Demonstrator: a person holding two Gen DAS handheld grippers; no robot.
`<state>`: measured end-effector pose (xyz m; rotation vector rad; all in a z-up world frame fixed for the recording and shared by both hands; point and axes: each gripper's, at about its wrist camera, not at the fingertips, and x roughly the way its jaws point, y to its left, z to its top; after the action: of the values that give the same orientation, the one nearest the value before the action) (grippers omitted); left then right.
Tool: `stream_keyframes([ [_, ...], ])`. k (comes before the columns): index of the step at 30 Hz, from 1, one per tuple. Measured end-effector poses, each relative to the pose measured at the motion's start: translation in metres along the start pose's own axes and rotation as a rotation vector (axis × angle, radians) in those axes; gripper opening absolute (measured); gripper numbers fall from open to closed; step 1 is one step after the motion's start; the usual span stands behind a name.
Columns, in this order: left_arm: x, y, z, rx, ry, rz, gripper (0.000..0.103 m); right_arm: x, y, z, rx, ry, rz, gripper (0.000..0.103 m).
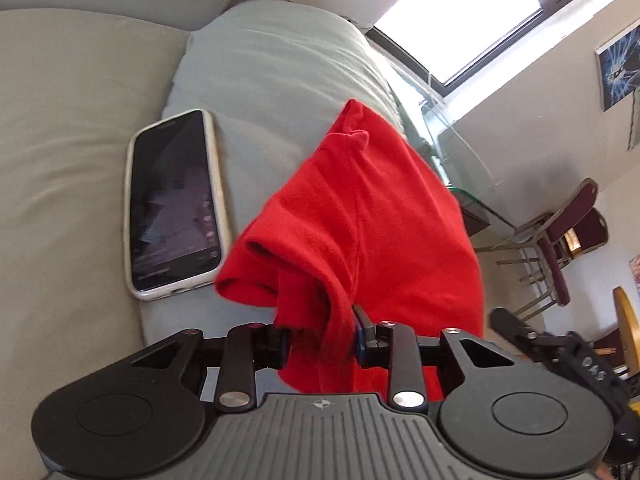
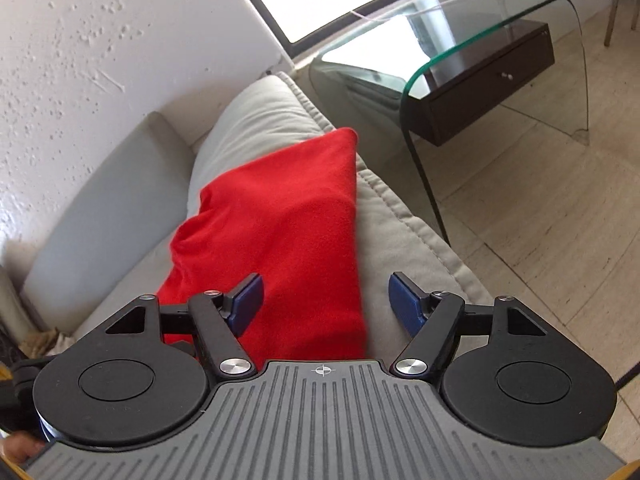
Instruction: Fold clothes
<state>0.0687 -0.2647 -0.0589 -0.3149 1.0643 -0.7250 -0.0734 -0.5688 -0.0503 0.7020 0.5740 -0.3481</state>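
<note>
Left wrist view: left gripper is clamped on a bunched fold of the red garment; cloth fills the gap between the fingers, and one blue pad shows at its right edge. The garment drapes away over the grey sofa cushion. A phone in a pale case lies face up just left of it. A glass side table stands far right.

Right wrist view: right gripper has jaws spread wide, nothing pinched. The red garment lies folded on the sofa, passing under the left pad; the right pad is over bare cushion. Glass table far right, on a tiled floor.
</note>
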Motion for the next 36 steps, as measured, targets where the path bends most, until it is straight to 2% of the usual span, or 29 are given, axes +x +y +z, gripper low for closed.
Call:
stream_keyframes([
  [2,-0.016,0.008,-0.004,-0.002,-0.016,0.071,0.028,-0.020,0.001,-0.003,0.015,-0.019,0.011,0.074],
  [3,-0.025,0.010,-0.007,-0.003,-0.033,0.090,0.023,-0.030,0.002,-0.004,0.017,-0.035,0.011,0.074],
  [5,-0.042,0.008,-0.008,0.026,-0.092,0.115,0.023,-0.051,0.005,-0.007,0.019,-0.067,0.009,0.075],
  [6,-0.047,0.003,-0.007,0.057,-0.119,0.098,0.023,-0.058,0.008,-0.009,0.019,-0.078,0.008,0.075],
  [7,-0.050,-0.003,-0.006,0.089,-0.142,0.081,0.023,-0.064,0.011,-0.011,0.019,-0.089,0.007,0.073],
  [9,-0.044,-0.022,-0.002,0.169,-0.155,0.036,0.023,-0.062,0.022,-0.015,-0.019,-0.110,-0.003,0.054],
  [10,-0.036,-0.034,-0.002,0.230,-0.145,0.036,0.023,-0.060,0.028,-0.017,-0.040,-0.121,-0.008,0.033],
  [11,-0.026,-0.046,-0.002,0.290,-0.132,0.041,0.023,-0.055,0.034,-0.020,-0.066,-0.127,-0.024,0.024],
  [13,-0.001,-0.060,-0.003,0.369,-0.076,0.127,0.024,-0.041,0.045,-0.029,-0.121,-0.094,-0.062,0.024],
  [16,0.024,-0.061,-0.008,0.396,0.015,0.272,0.024,-0.021,0.053,-0.044,-0.163,0.014,-0.128,0.024],
  [21,0.002,-0.057,-0.021,0.410,0.077,0.315,0.024,-0.032,0.050,-0.064,-0.149,0.146,-0.164,0.024],
  [22,-0.007,-0.058,-0.022,0.410,0.064,0.321,0.025,-0.040,0.049,-0.064,-0.118,0.160,-0.158,0.027],
  [24,-0.026,-0.060,-0.025,0.412,0.036,0.332,0.041,-0.060,0.050,-0.062,-0.060,0.165,-0.132,0.040],
  [25,-0.039,-0.065,-0.026,0.422,0.006,0.333,0.043,-0.073,0.055,-0.060,-0.048,0.152,-0.112,0.047],
  [26,-0.050,-0.070,-0.026,0.429,-0.016,0.329,0.046,-0.084,0.061,-0.057,-0.053,0.136,-0.096,0.053],
  [29,-0.083,-0.085,-0.026,0.437,-0.089,0.303,0.067,-0.115,0.086,-0.046,-0.109,0.094,-0.071,0.066],
  [31,-0.103,-0.094,-0.026,0.452,-0.133,0.284,0.075,-0.134,0.104,-0.039,-0.159,0.068,-0.061,0.072],
  [33,-0.119,-0.101,-0.027,0.457,-0.159,0.263,0.081,-0.153,0.122,-0.032,-0.210,0.043,-0.052,0.073],
  [36,-0.140,-0.108,-0.027,0.440,-0.176,0.222,0.086,-0.175,0.143,-0.028,-0.298,0.018,-0.105,0.078],
])
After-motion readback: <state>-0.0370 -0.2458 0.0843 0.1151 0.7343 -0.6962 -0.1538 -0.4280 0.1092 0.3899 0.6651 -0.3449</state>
